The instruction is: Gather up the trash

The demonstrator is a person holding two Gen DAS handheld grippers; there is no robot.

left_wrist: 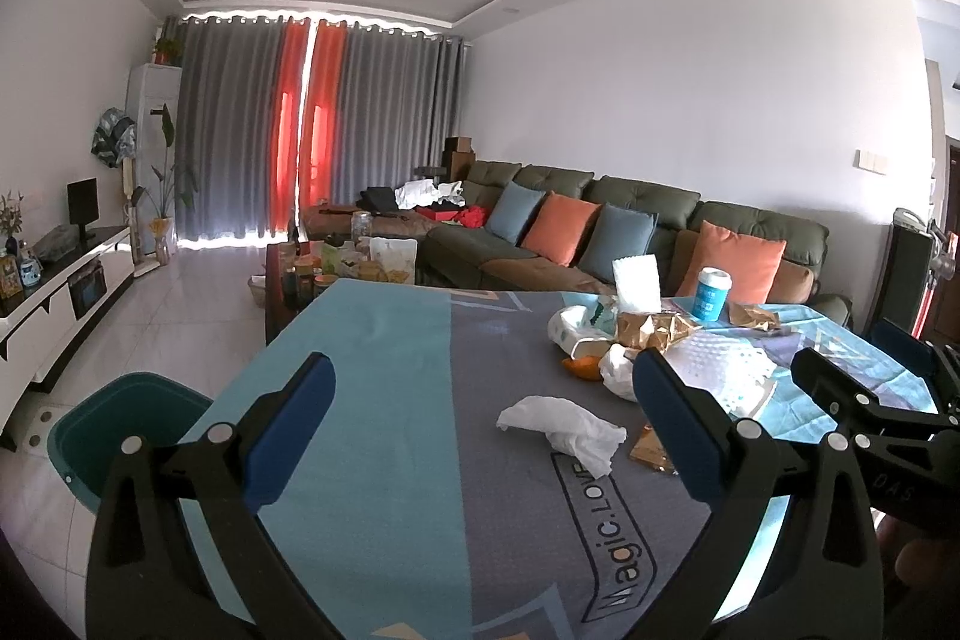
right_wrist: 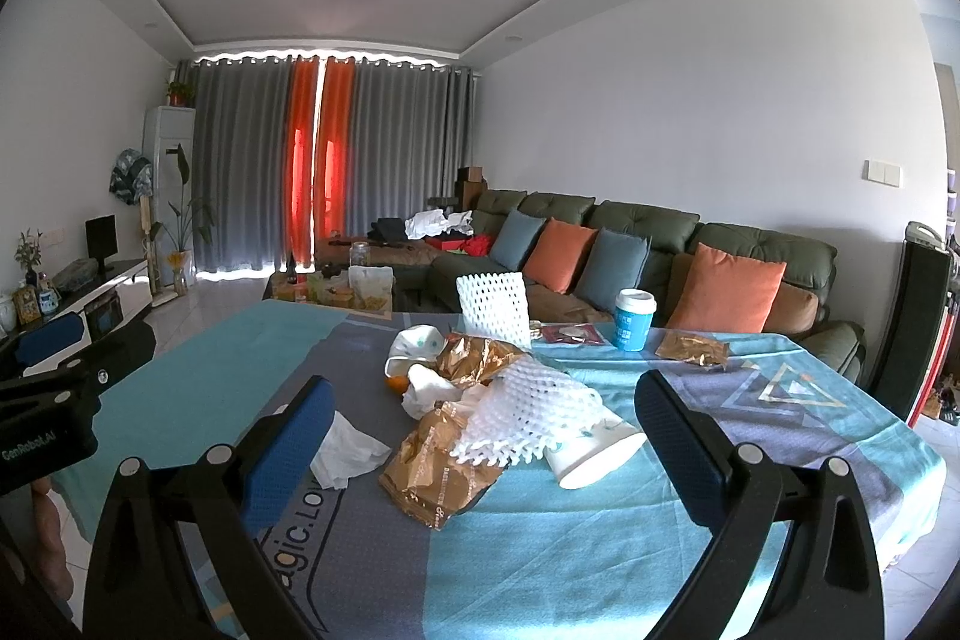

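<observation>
Litter lies on a blue and grey tablecloth (left_wrist: 390, 400). A crumpled white tissue (left_wrist: 564, 430) rests between the fingers of my left gripper (left_wrist: 480, 418), which is open above the cloth. In the right wrist view my right gripper (right_wrist: 480, 436) is open over a gold wrapper (right_wrist: 438, 472), white foam netting (right_wrist: 528, 412) and a tipped paper cup (right_wrist: 594, 454). The tissue (right_wrist: 348, 451) lies by its left finger. Further back are more gold wrappers (right_wrist: 690, 346), a blue and white cup (right_wrist: 633, 319) and orange peel (right_wrist: 396, 383).
A teal bin (left_wrist: 120, 430) stands on the floor off the table's left edge. Behind the table are a green sofa (right_wrist: 630, 244) with cushions and a cluttered coffee table (left_wrist: 336, 268). A TV stand (left_wrist: 54, 292) runs along the left wall.
</observation>
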